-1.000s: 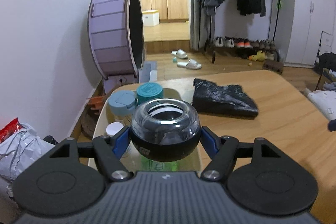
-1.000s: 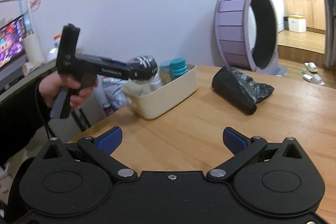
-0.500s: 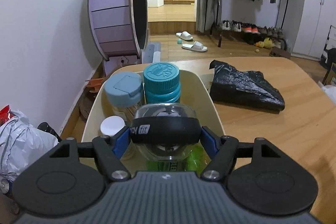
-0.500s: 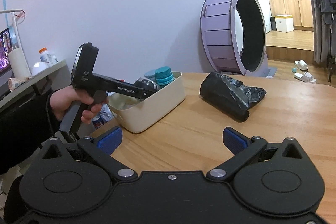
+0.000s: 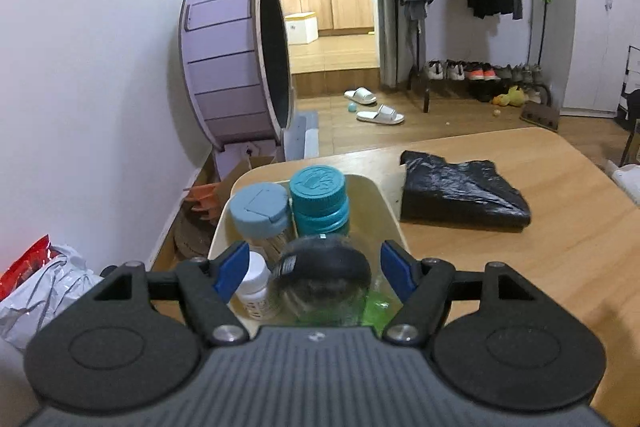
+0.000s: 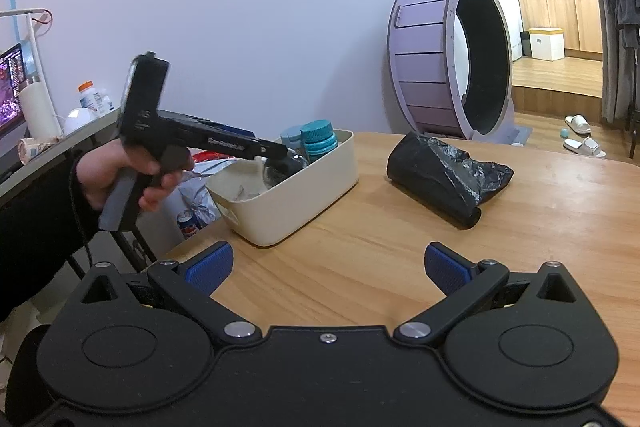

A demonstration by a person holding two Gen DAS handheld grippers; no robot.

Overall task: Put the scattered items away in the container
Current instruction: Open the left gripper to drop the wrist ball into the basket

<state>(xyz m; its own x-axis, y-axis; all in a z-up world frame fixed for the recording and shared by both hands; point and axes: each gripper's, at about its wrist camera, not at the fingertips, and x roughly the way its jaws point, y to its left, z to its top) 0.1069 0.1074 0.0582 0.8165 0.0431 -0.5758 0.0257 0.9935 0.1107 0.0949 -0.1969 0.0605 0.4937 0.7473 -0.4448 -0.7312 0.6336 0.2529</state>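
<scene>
At the left, the left gripper (image 5: pixel 314 269) hangs over the near end of the cream container (image 5: pixel 390 211), its blue pads (image 5: pixel 230 269) spread and clear of the gyro ball (image 5: pixel 322 277), which sits blurred inside the container among its contents; just beyond stand a white-capped bottle (image 5: pixel 256 285), a grey-blue-lidded jar (image 5: pixel 260 211) and a teal-lidded bottle (image 5: pixel 318 197); a green item (image 5: pixel 374 307) lies beside the ball. Further right, a crumpled black bag (image 5: pixel 460 197) lies on the wooden table (image 5: pixel 540 267), apart from the container. The right gripper (image 6: pixel 326 267) hovers above the table, jaws wide and holding nothing.
</scene>
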